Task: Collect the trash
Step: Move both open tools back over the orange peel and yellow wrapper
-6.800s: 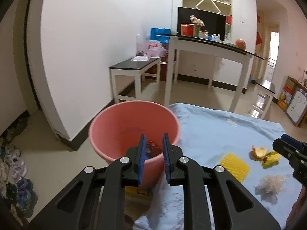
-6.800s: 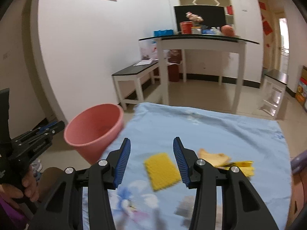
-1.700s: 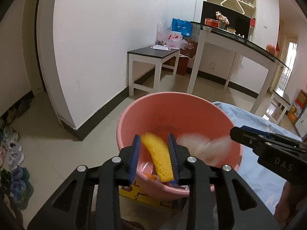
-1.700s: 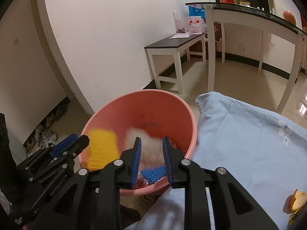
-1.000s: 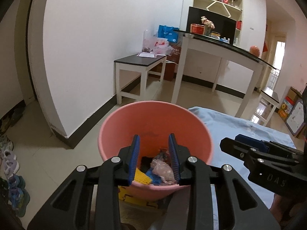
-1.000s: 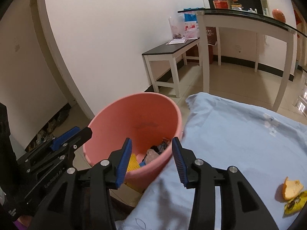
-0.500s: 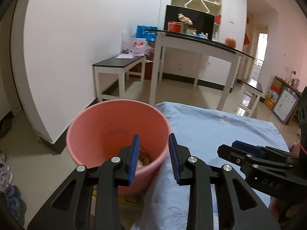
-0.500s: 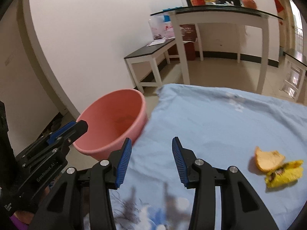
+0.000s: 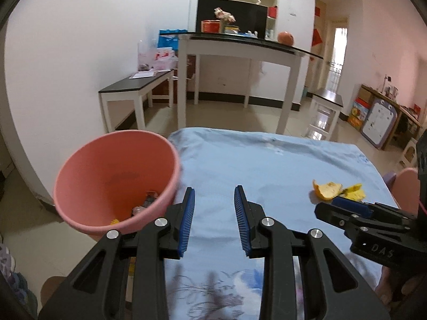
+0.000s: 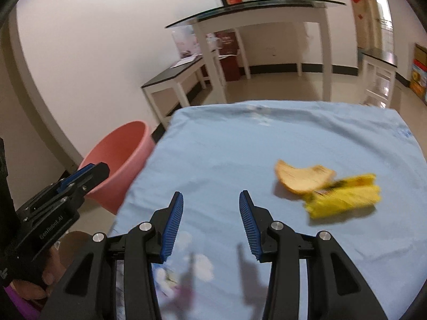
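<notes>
A pink bucket [image 9: 112, 176] stands off the left edge of the table with bits of trash in its bottom; it also shows as the pink bucket [image 10: 117, 165] in the right wrist view. On the light blue cloth [image 9: 267, 165] lie an orange peel [image 9: 327, 190] and a yellow wrapper [image 9: 353, 190]. The right wrist view has the peel [image 10: 304, 177] and wrapper [image 10: 344, 200] ahead and to the right. My left gripper [image 9: 214, 216] is open and empty over the cloth beside the bucket. My right gripper [image 10: 210, 222] is open and empty above the cloth [image 10: 240, 160].
A low black-topped bench [image 9: 133, 86] and a tall white table with a glass top [image 9: 240, 45] stand behind on the tiled floor. A small white stool [image 9: 327, 106] is at the back right. A person's hand [image 10: 40, 280] holds the left tool.
Both grippers have swung right, away from the bucket and over the cloth. The peel and wrapper have come into closer view. Both jaws stay open as before.
</notes>
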